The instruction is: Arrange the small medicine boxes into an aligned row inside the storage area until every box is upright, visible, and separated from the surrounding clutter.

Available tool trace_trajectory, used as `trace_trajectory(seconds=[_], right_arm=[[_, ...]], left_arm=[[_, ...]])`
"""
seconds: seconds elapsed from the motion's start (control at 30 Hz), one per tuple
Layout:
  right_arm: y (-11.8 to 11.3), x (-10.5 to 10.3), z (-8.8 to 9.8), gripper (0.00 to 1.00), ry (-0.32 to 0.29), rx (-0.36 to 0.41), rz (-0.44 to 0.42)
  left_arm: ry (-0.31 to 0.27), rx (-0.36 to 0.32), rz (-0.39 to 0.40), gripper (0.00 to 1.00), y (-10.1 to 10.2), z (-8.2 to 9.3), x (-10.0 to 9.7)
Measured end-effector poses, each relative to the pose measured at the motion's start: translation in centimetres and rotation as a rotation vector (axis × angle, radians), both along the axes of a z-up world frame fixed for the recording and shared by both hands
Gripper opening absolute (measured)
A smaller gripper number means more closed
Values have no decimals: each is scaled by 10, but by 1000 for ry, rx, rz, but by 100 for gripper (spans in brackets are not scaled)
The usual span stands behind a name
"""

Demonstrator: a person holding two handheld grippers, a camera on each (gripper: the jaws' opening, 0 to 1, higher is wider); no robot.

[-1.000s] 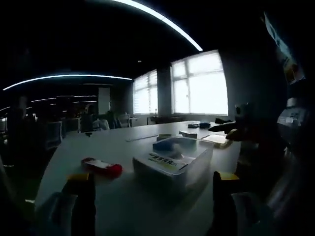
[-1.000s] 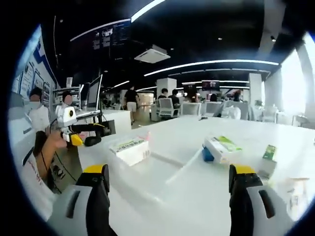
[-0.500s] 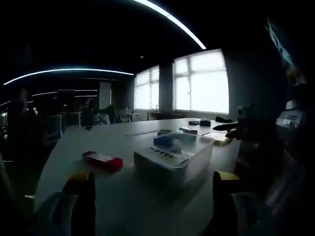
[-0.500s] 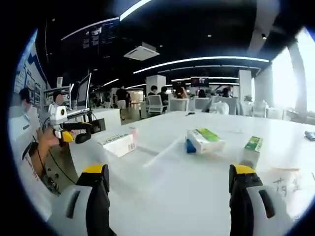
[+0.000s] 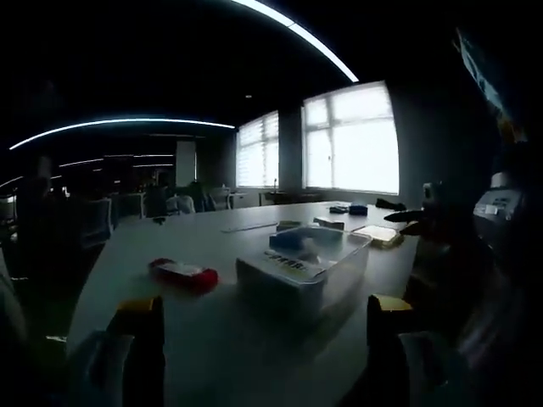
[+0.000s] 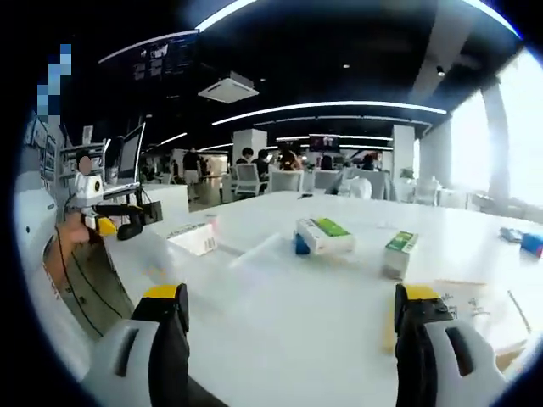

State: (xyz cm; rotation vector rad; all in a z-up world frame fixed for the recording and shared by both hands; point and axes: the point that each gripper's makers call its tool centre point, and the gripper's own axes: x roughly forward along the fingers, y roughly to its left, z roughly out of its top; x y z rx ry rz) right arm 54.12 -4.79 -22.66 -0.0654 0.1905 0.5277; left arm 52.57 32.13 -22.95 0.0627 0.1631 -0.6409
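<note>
Little looked done: the clear storage bin sat mid-table with one box lying flat inside, while a green-topped box lay flat beyond it, a small green box stood further right, and a red box lay left of the bin. Both the left gripper and the right gripper hovered near, jaws spread wide and empty

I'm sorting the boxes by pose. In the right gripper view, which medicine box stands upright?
The small green-topped box, farthest right. The green-and-white box and the white box both lie flat.
</note>
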Motion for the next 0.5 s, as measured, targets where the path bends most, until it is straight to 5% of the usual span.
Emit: trace_trajectory(seconds=[0.5], right_arm=[[10,6,-11,98,35,-4,28]], left_arm=[[11,21,18,99,4,-5,0]])
